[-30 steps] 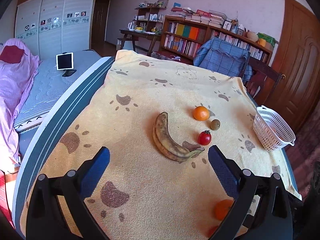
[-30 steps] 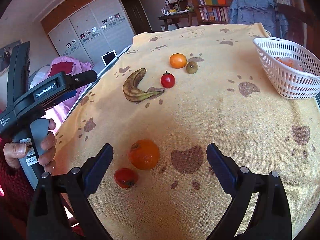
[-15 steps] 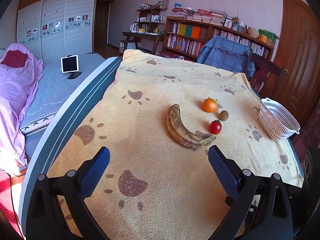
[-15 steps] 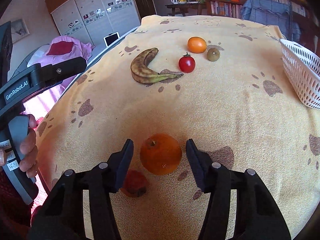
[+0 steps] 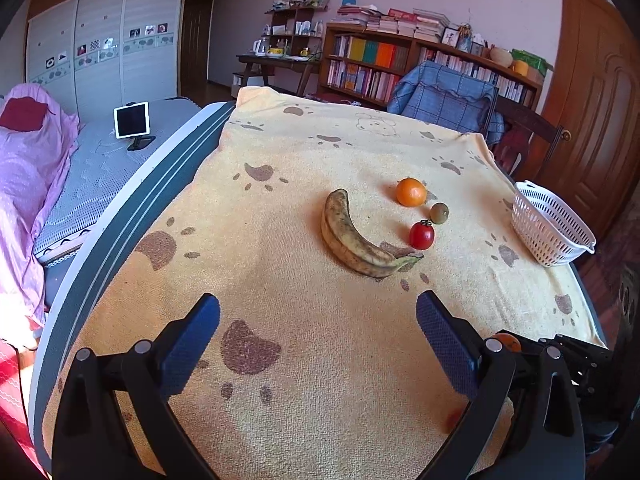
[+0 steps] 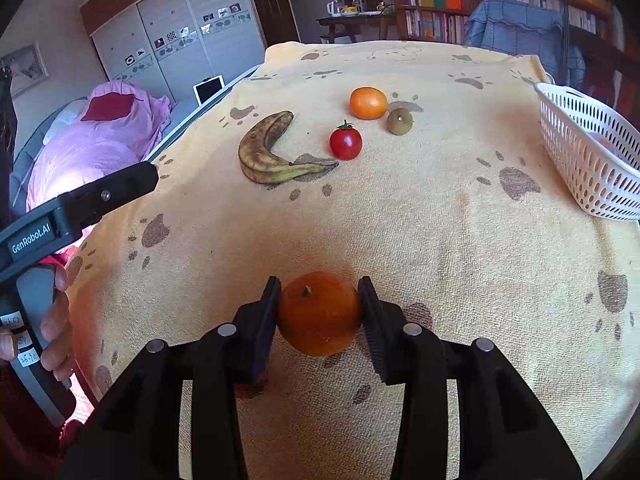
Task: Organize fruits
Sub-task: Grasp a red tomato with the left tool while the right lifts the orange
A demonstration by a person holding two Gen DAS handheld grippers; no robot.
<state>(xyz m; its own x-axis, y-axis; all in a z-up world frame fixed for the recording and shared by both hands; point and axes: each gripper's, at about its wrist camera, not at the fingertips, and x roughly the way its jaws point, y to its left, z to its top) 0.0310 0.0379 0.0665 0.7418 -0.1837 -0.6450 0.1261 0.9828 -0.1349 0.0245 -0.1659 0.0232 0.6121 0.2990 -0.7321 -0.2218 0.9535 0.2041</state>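
Observation:
My right gripper point(image 6: 319, 285) holds an orange point(image 6: 320, 316) low over the yellow paw-print towel point(image 6: 400, 220). Its jaws are closing and both pads touch the fruit's sides. A small red tomato point(image 6: 250, 390) lies half hidden under its left finger. Farther up the towel lie a spotted banana point(image 5: 352, 236), a second orange point(image 5: 411, 192), a kiwi point(image 5: 439, 213) and a cherry tomato point(image 5: 421, 235). My left gripper point(image 5: 318, 300) hovers open above bare towel, short of the banana, with nothing between its fingers.
A white slotted basket point(image 6: 588, 152) stands at the towel's right edge with something orange inside. A hand point(image 6: 56, 320) grips the left tool's handle at the left. A bed with pink bedding point(image 5: 28, 176) lies beyond the table's left rim; a chair stands at the far end.
The right jaws came from wide open to closed around the orange as the gripper moved onto it. The left gripper drifted slightly, so the fruits sit a little farther off in its view.

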